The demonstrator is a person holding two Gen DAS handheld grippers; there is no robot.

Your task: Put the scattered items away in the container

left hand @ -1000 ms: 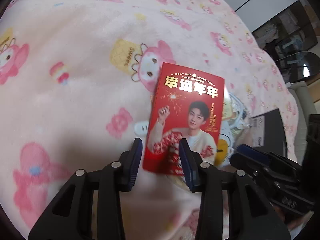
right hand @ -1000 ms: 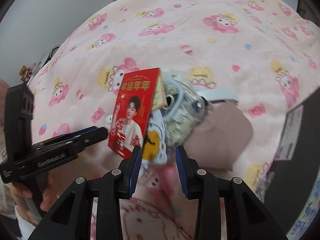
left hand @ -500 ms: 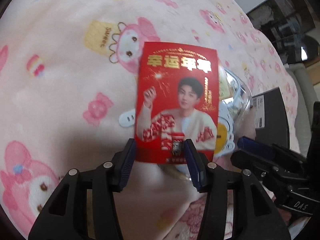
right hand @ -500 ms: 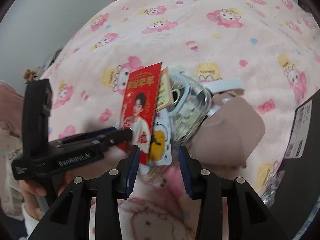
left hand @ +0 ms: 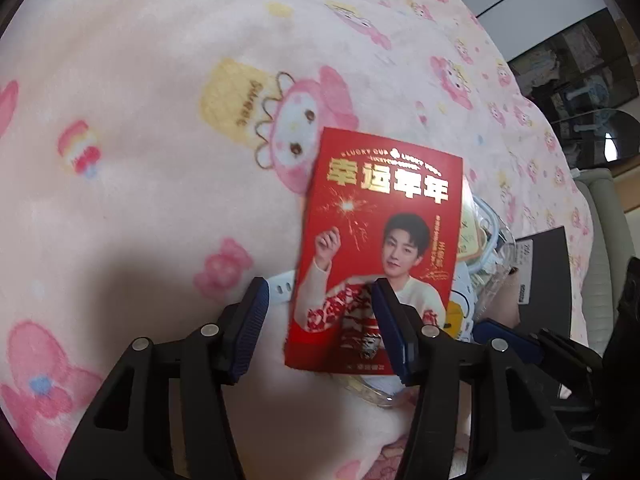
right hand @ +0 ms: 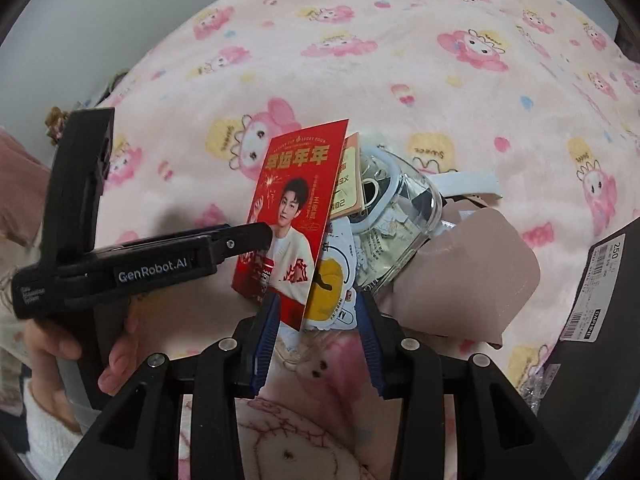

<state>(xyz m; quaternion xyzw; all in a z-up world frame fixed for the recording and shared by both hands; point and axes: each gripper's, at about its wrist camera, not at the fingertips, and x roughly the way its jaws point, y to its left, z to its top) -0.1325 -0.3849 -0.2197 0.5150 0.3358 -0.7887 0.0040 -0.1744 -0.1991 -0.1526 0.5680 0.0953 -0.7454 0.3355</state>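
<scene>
**A:** What stands at the centre of the pink blanket (left hand: 152,168)?

**B:** A red card (left hand: 380,248), propped upright at the mouth of a clear container (right hand: 404,216) that lies tipped on the bed. Other cards and stickers, one with a yellow figure (right hand: 328,284), crowd the opening behind it.

**A:** And the left gripper (left hand: 318,320)?

**B:** Its jaws stand apart. The right finger (left hand: 390,326) overlaps the card's lower face; the left one sits clear of the card's edge. From the right wrist camera the tip reaches the card's front, but whether it touches cannot be told.

**A:** The right gripper (right hand: 316,340)?

**B:** Open too, low before the container, with the card's bottom corner and the yellow sticker between its fingers.

**A:** Anything alongside?

**B:** A mauve pouch (right hand: 476,272) rests against the container, and a black box (right hand: 608,320) with a barcode label lies at the right edge.
</scene>
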